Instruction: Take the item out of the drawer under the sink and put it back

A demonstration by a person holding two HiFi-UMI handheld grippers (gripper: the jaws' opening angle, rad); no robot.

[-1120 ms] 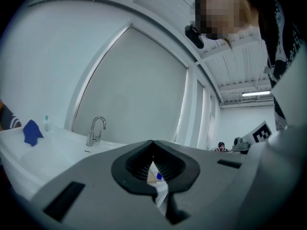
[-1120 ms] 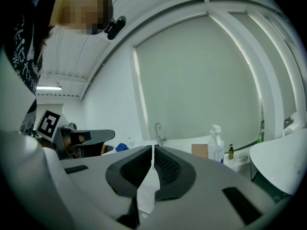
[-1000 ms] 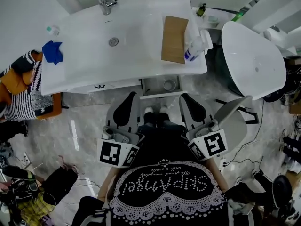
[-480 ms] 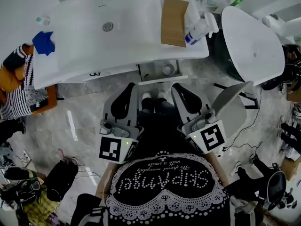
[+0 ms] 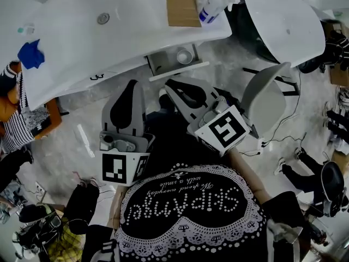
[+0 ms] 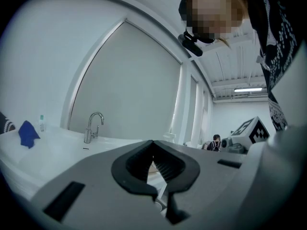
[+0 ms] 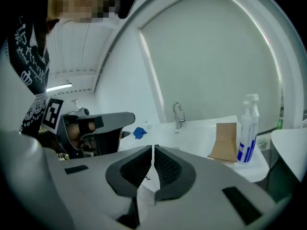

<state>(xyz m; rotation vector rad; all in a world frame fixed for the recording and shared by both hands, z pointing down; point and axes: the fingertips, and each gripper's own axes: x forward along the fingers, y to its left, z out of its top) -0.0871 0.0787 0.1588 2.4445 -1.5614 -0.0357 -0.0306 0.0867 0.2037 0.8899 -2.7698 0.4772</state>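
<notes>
Both grippers are empty: the left gripper [image 6: 154, 146] has its jaws pressed together, and the right gripper [image 7: 153, 151] shows only a thin slit between its pads. One small round item [image 5: 184, 55] sits inside the open drawer [image 5: 161, 65] under the sink [image 5: 109, 34], near the right gripper's tips

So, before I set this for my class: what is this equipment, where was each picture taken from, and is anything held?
No robot: a person holds a tool in each hand, the left gripper and right gripper, each with two fingers. One picture comes from a camera on the person's head, looking down; the other two cameras ride on the tools, looking along their fingers. On the white sink counter are a blue cloth, a brown card and a spray bottle. The drawer below is open, with a small round container inside. Both grippers are shut and empty.
</notes>
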